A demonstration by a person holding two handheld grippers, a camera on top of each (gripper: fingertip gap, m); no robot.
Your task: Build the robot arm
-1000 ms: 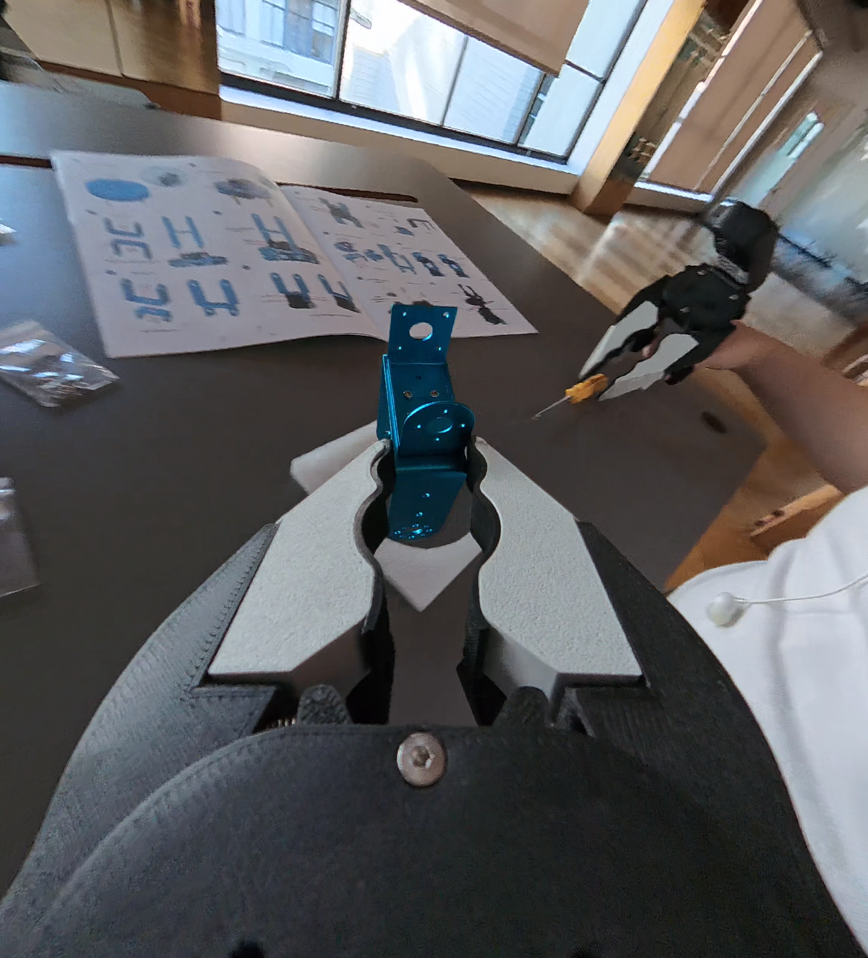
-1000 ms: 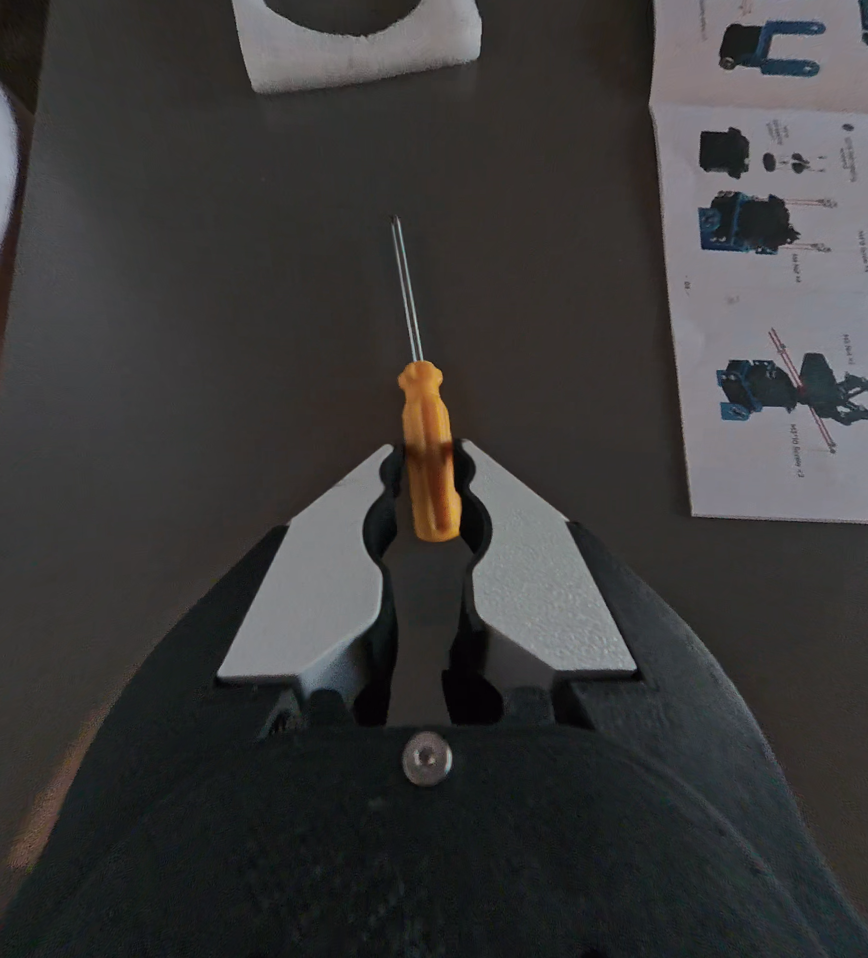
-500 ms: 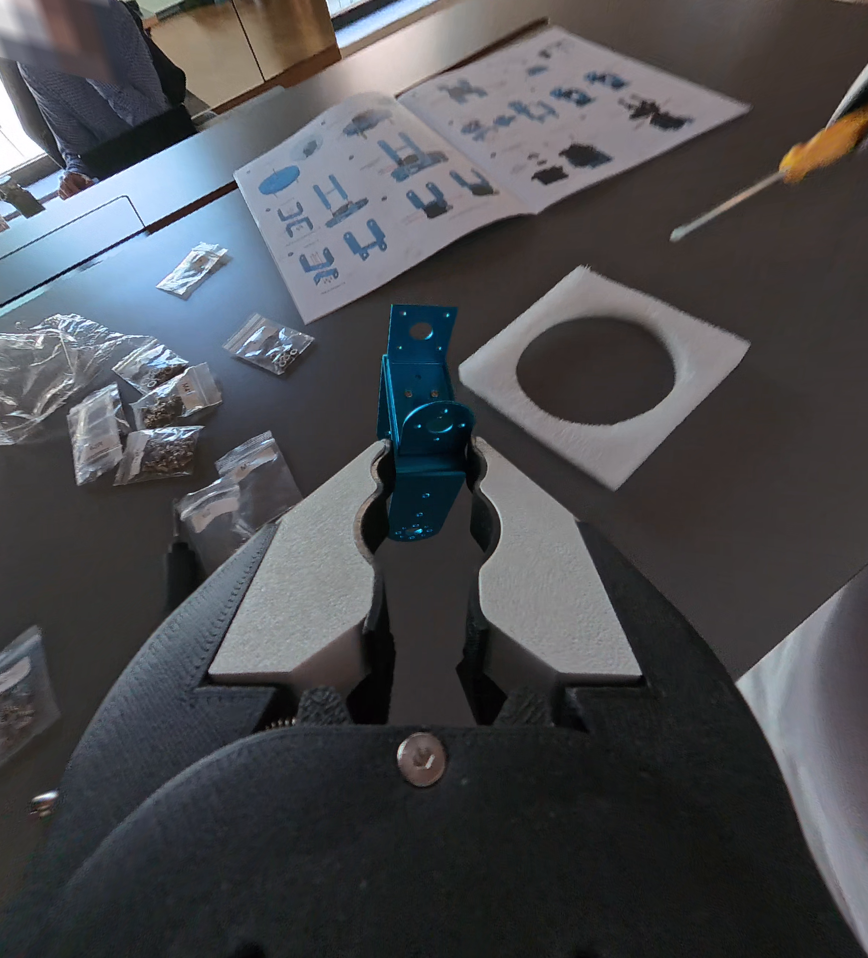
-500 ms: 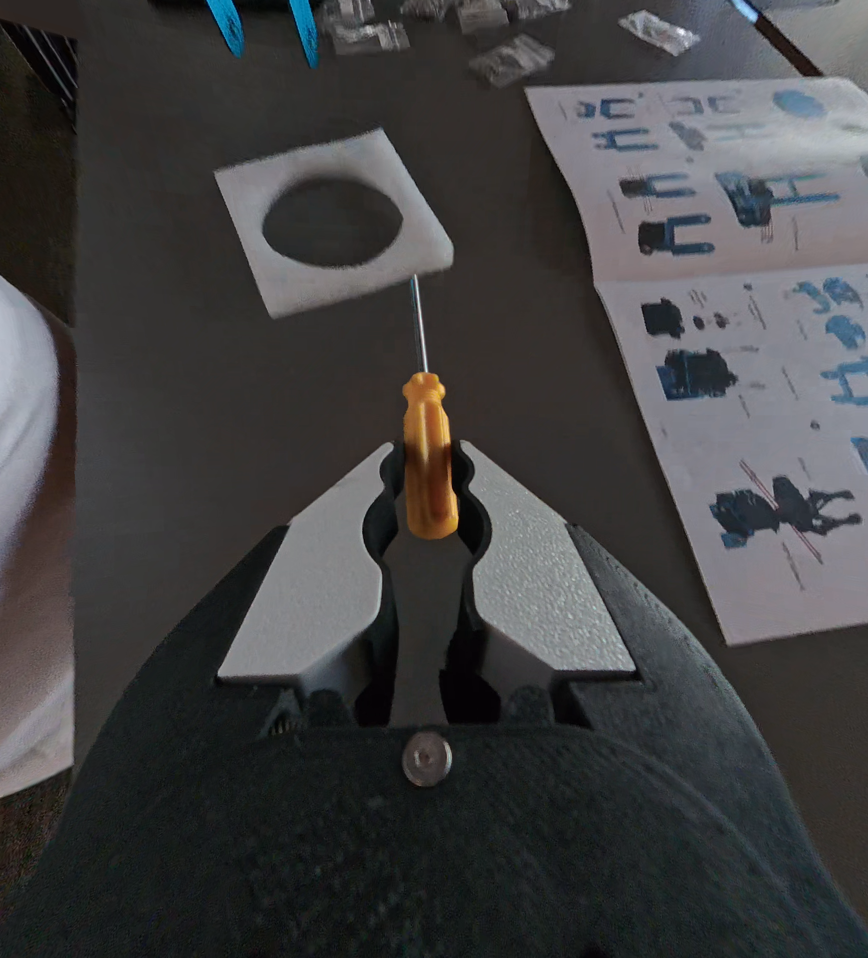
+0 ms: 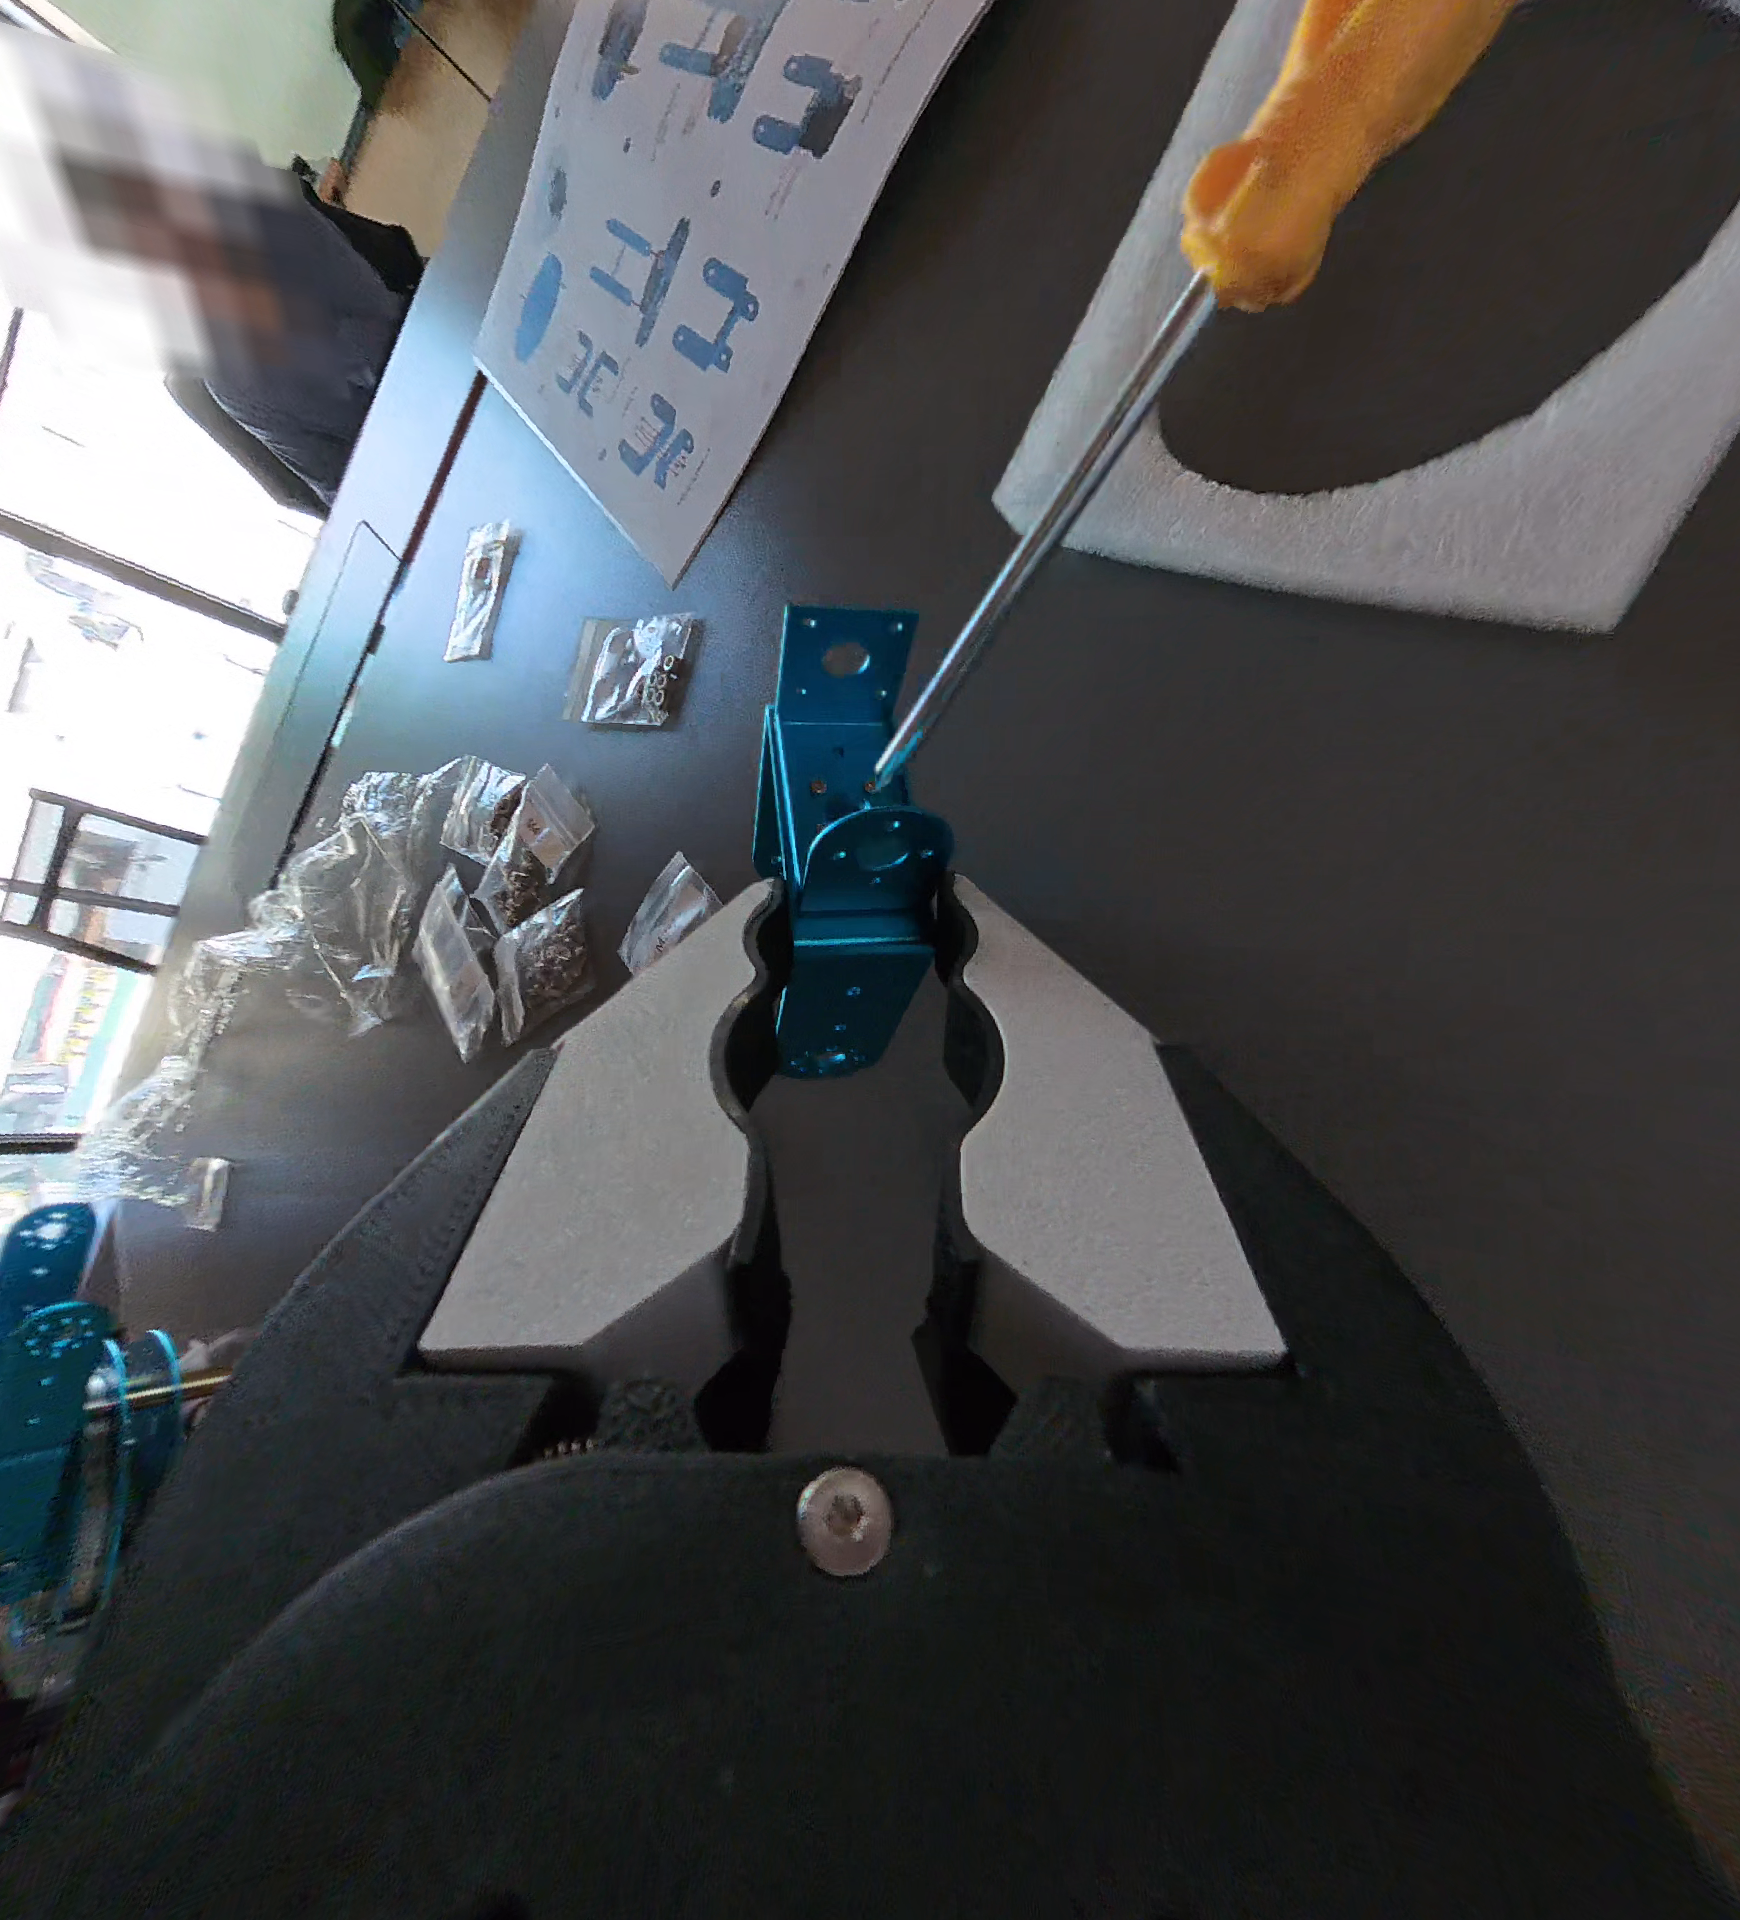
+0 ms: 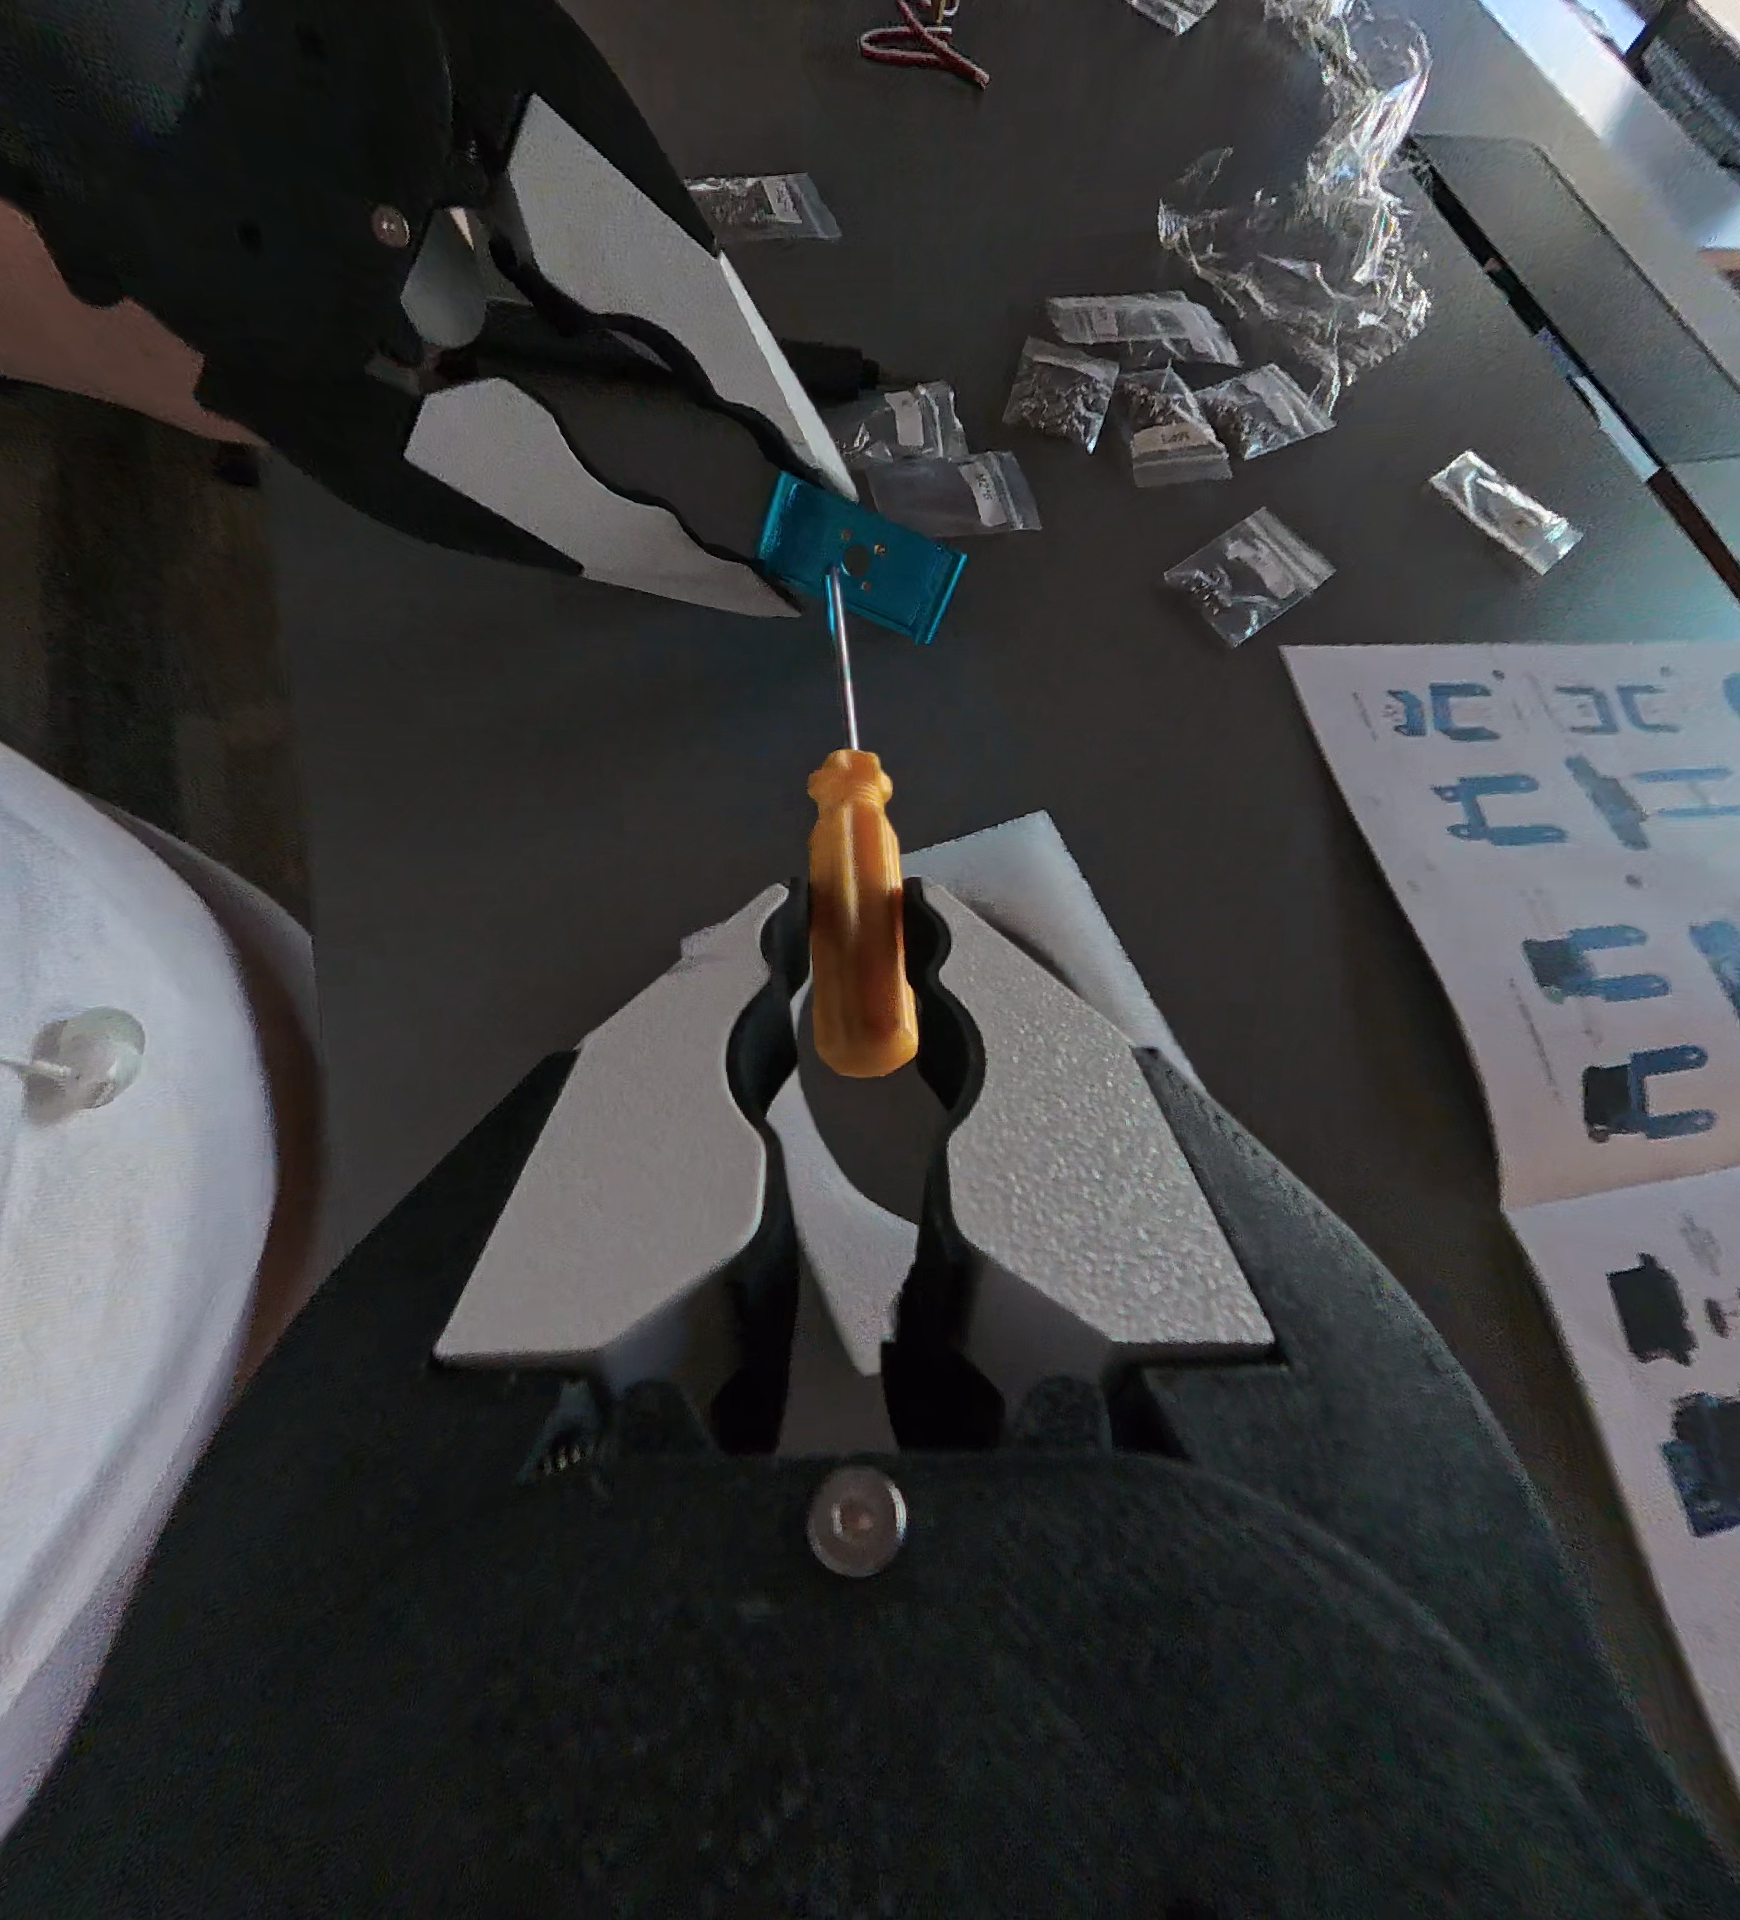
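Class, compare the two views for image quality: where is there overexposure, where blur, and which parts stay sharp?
Left wrist view: the window is blown out white, the screwdriver handle smeared by blur, while the blue bracket in the left tool stays sharp. Right wrist view: dimmer and evenly lit, the booklet print is soft toward the edge, and the screwdriver in the right tool is crisp.

The dark table is bare between the white foam square and the little plastic bags, while the open paper booklet fills one side.
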